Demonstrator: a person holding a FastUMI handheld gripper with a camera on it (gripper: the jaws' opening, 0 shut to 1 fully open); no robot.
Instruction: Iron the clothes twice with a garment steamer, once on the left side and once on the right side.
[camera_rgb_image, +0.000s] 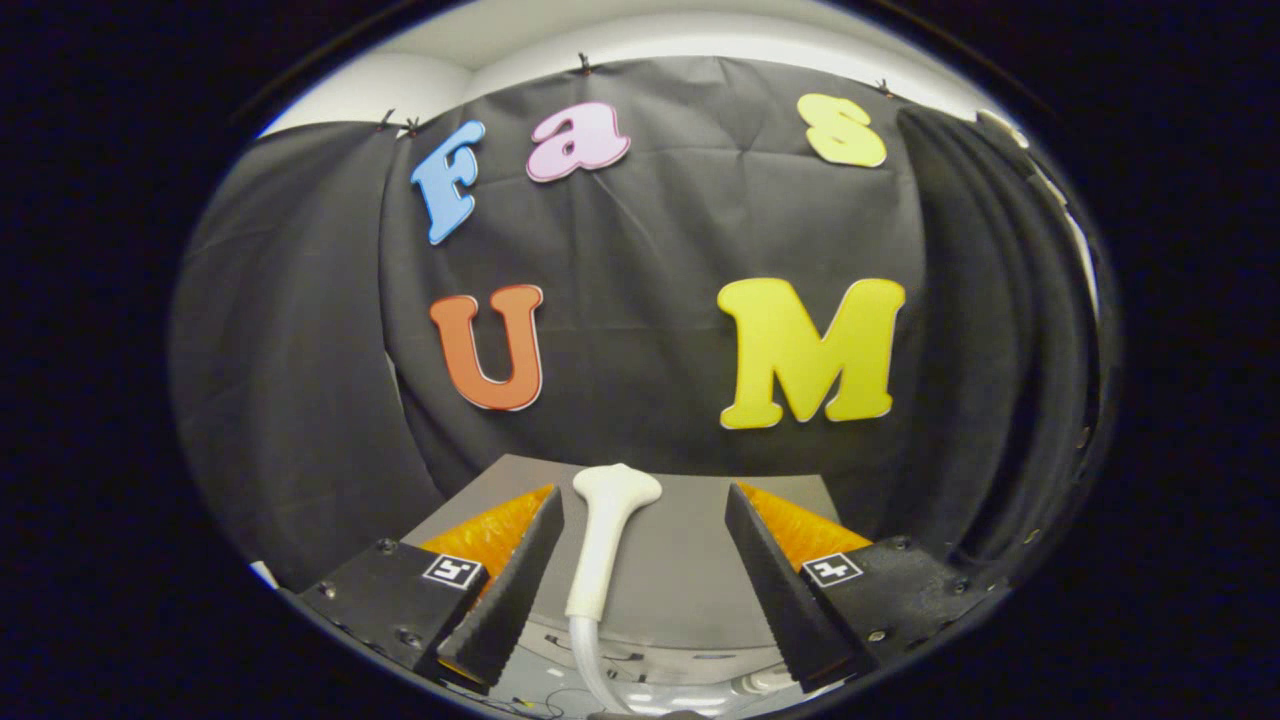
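A white garment steamer head (606, 530) with a slim handle stands upright between my fingers, closer to the left one. Its clear hose (590, 665) curves away below it. My gripper (645, 505) is open, and the black, orange-backed fingers (520, 570) stand wide apart. Neither finger touches the steamer. A grey surface (690, 570) lies behind the steamer; I cannot tell whether it is the garment.
Black cloth hangs as the booth's wall beyond the grey surface and folds around on both sides. Below the fingers lies a pale surface with thin cables (560, 695).
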